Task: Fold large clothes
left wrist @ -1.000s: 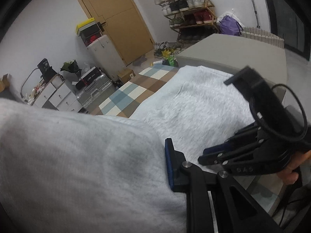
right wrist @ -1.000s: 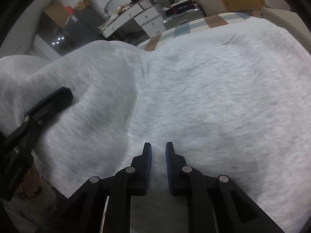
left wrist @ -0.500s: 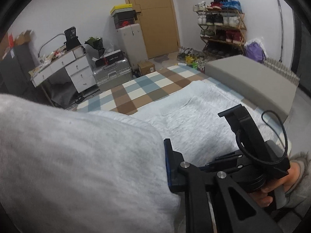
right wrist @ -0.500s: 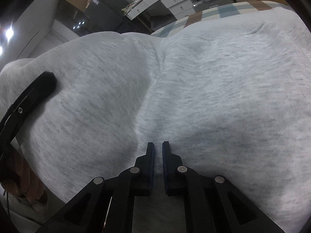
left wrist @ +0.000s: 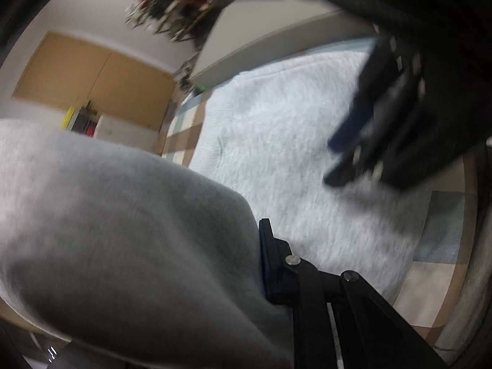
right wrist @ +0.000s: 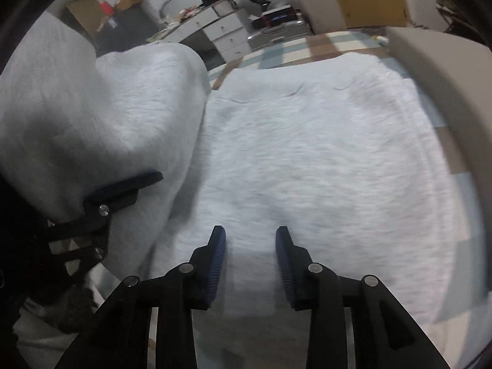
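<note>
1. Grey heathered sweatshirt (right wrist: 323, 166) lies spread flat over a plaid blanket (right wrist: 270, 52) in brown, blue and cream checks; the blanket shows past its far edge and at the right side.
2. My left tongs (right wrist: 123, 189) are pinching a lifted part of that sweatshirt. In the right wrist view the fabric rises from them in a big hump at the left, folded over toward the flat part.
3. In the left wrist view only one blue pad (left wrist: 264, 255) is visible; the raised fabric (left wrist: 123, 230) covers the other and fills the lower left of the frame. Fabric is pressed against the visible pad.
4. My right tongs (right wrist: 250, 246) are opening: pads apart, pointing down at the flat part of the sweatshirt. Fabric shows in the gap between them, but the pads aren't pressing on it.
5. From the left wrist view the right tongs (left wrist: 347, 160) come in from the upper right, blurred, just above the flat fabric.
6. A beige padded block (right wrist: 446, 70) borders the right side of the sweatshirt.
7. Background: white drawer unit (right wrist: 227, 33) with clutter on top, wooden door (left wrist: 92, 80), shoe rack (left wrist: 172, 3) blurred.
</note>
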